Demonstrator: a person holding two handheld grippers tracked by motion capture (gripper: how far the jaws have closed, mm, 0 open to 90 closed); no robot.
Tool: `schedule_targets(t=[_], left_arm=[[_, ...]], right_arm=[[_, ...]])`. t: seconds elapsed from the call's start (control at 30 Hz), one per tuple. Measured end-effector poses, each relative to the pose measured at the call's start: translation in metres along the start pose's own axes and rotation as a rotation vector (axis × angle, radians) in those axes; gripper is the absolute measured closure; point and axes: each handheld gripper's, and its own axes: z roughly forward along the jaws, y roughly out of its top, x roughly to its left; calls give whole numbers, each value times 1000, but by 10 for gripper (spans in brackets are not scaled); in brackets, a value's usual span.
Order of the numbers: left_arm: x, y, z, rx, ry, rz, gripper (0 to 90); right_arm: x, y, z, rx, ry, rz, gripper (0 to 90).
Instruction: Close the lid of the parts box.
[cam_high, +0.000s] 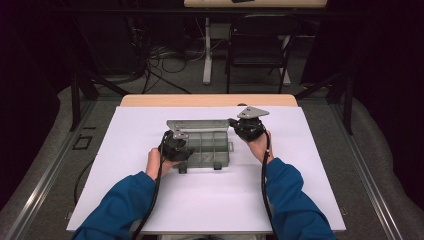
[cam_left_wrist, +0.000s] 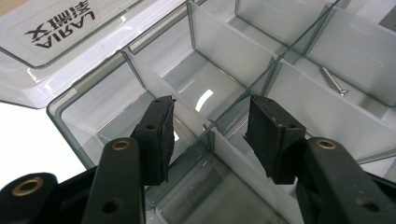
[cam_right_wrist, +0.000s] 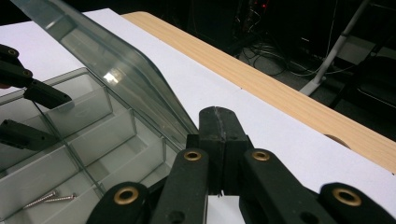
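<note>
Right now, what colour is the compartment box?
Clear smoky grey compartment box, best in the left gripper view.

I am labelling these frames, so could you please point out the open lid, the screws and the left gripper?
open lid (cam_right_wrist: 116, 79), right gripper view, on its clear sloping panel.
screws (cam_right_wrist: 49, 198), right gripper view, where the two meet.
left gripper (cam_left_wrist: 210, 126), left gripper view, midway between its fingertips.

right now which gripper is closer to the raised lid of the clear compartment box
Right. The right gripper sits shut against the clear raised lid's end edge; the left gripper hangs open over the clear plastic compartment box's front compartments, away from the lid.
</note>
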Motion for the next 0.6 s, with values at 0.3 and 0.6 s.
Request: schedule_targets(t=[0.3,0.6], left_arm=[[0,-4,-11,-57,22,-37,259],[-2,-5,-31,-119,2,-54,152]], right_arm=[[1,1,0,-2,-3,-7,900],[1,1,-1,1,-2,-11,900]])
